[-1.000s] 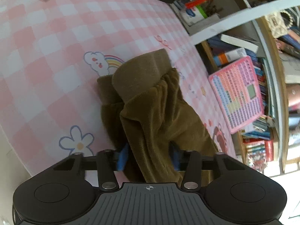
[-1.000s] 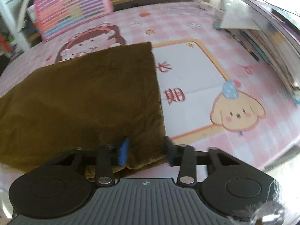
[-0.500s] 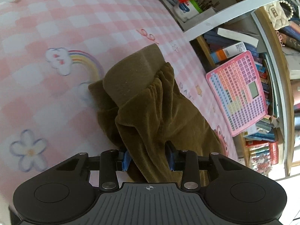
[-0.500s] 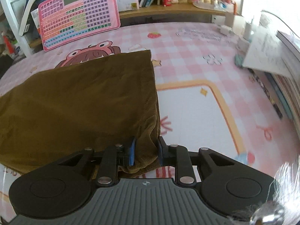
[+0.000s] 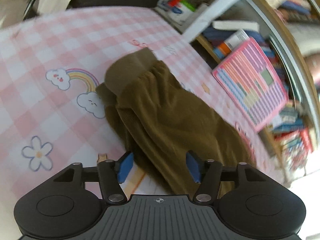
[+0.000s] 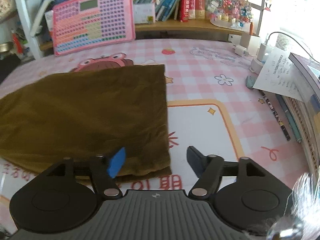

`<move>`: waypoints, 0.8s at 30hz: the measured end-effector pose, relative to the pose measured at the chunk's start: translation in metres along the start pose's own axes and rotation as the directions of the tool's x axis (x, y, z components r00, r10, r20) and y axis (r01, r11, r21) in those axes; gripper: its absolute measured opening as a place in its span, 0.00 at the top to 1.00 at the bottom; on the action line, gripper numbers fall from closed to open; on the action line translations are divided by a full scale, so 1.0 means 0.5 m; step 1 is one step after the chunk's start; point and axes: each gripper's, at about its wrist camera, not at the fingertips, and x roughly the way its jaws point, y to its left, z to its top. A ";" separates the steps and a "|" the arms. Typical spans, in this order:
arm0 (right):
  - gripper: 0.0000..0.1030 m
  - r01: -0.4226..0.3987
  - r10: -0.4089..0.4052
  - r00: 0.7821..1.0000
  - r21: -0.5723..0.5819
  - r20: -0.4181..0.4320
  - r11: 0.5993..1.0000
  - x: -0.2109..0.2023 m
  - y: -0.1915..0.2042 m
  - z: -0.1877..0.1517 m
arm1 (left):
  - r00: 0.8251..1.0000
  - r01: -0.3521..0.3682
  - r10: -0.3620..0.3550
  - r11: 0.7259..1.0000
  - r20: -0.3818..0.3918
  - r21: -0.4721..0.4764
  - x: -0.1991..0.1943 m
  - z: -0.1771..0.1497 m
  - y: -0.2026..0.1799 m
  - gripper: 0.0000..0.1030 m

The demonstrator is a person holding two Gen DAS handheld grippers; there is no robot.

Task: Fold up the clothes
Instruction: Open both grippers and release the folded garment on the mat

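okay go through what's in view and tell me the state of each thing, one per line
Left hand-held gripper: open, fingers either side of the cloth, not clamped.
Right hand-held gripper: open, holding nothing.
Brown garment: folded over, lying on the mat, cuffed end bunched.
Pink mat: spread flat.
Pink keyboard toy: propped against the shelf.
Books: standing on the shelf.

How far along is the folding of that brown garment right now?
Done: the brown velvety garment lies doubled over flat on the pink checked mat, edges roughly aligned. In hand: nothing; the left gripper and right gripper are both open. Left: probably another fold, since it looks long.
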 end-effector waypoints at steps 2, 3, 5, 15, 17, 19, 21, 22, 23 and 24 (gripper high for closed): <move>0.26 -0.012 0.012 1.000 -0.010 0.001 1.000 -0.010 0.008 -0.008 | 0.999 -0.033 0.032 0.998 0.011 0.056 -0.014 -0.020 -0.023 0.36; 0.22 -0.016 0.016 1.000 -0.020 0.001 1.000 -0.014 0.014 -0.013 | 0.998 -0.054 0.053 0.995 0.019 0.081 -0.020 -0.031 -0.033 0.35; 0.19 -0.017 0.017 1.000 -0.057 0.001 0.998 -0.021 0.029 -0.025 | 0.994 -0.110 0.106 0.985 0.040 0.130 -0.029 -0.049 -0.055 0.33; 0.09 -0.108 0.101 0.993 -0.136 -0.057 0.985 -0.026 0.075 -0.065 | 0.960 -0.279 0.275 0.914 0.055 0.293 -0.037 -0.114 -0.105 0.20; 0.09 -0.109 0.102 0.993 -0.131 -0.057 0.985 -0.027 0.076 -0.065 | 0.961 -0.276 0.267 0.917 0.069 0.289 -0.045 -0.113 -0.108 0.17; 0.09 -0.104 0.098 0.994 -0.126 -0.056 0.987 -0.028 0.080 -0.064 | 0.962 -0.271 0.258 0.921 0.083 0.281 -0.048 -0.114 -0.114 0.16; 0.09 -0.095 0.090 0.995 -0.120 -0.054 0.988 -0.029 0.086 -0.064 | 0.965 -0.261 0.247 0.924 0.085 0.279 -0.049 -0.114 -0.118 0.15; 0.08 -0.091 0.085 0.995 -0.117 -0.053 0.989 -0.030 0.090 -0.064 | 0.967 -0.254 0.242 0.925 0.078 0.284 -0.047 -0.116 -0.119 0.15; 0.08 -0.087 0.081 0.995 -0.115 -0.052 0.990 -0.031 0.093 -0.064 | 0.969 -0.247 0.237 0.925 0.071 0.289 -0.046 -0.117 -0.120 0.15; 0.08 -0.082 0.077 0.996 -0.112 -0.051 0.990 -0.031 0.096 -0.064 | 0.971 -0.240 0.232 0.925 0.065 0.294 -0.044 -0.118 -0.122 0.15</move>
